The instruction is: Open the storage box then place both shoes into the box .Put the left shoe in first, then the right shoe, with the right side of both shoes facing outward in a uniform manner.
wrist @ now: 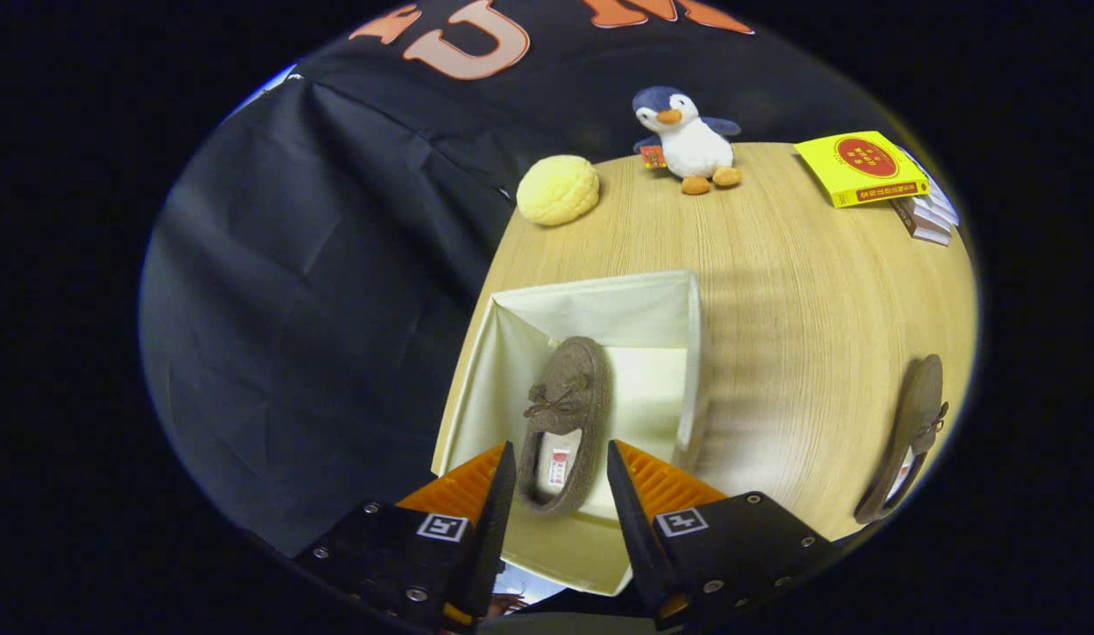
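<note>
A handheld gripper [560, 494] hangs over an open storage box [600, 304] on a wooden table [803, 291], its fingers spread apart on either side of the heel of a brown slipper [565, 414], with a visible gap on each side; the claw looks released rather than clenched on the shoe. The slipper rests inside the box along its left wall, toe pointing away from the gripper. The second slipper [909, 432] lies on the table well to the right of the box, near the table's edge.

The risks from here, as a judgement: the slipper in the box sits at a slight slant, and if the fingers brush its heel on the way up it could tip or turn, spoiling the uniform facing the task asks for. The second slipper lies close to the table's edge, so a clumsy approach could nudge it off. The box's soft walls could also fold inward if struck.

Beyond the box sit a yellow bun-shaped toy [558, 190], a plush penguin [688, 141] and a stack of books [873, 172], all well apart from the path between box and second slipper.
</note>
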`<state>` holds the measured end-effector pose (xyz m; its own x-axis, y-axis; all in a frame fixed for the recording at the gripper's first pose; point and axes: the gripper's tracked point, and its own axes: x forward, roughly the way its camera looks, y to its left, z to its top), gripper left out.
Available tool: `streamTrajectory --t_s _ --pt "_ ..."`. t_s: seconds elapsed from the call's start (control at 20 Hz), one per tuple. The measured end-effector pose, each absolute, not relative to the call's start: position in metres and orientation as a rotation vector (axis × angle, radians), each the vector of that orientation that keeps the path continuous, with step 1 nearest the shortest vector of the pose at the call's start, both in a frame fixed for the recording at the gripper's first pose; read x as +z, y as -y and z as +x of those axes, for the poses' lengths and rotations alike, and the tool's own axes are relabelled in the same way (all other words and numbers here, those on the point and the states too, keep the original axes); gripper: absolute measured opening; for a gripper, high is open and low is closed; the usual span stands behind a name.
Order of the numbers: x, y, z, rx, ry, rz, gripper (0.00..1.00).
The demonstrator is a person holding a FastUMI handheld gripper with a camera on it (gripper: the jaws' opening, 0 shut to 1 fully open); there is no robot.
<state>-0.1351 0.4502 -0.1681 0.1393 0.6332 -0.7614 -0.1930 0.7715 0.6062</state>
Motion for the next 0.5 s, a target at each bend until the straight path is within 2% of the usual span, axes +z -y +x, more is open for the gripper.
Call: streamTrajectory --t_s 0.2,0.3,0.5 --pt "-0.159 -0.379 -0.122 0.612 -1.183 0.398 0.81" --pt "-0.166 -0.339 -0.121 0.587 -1.145 0.373 0.85" --pt "-0.192 -0.27 -0.133 0.527 -1.138 0.346 0.87"
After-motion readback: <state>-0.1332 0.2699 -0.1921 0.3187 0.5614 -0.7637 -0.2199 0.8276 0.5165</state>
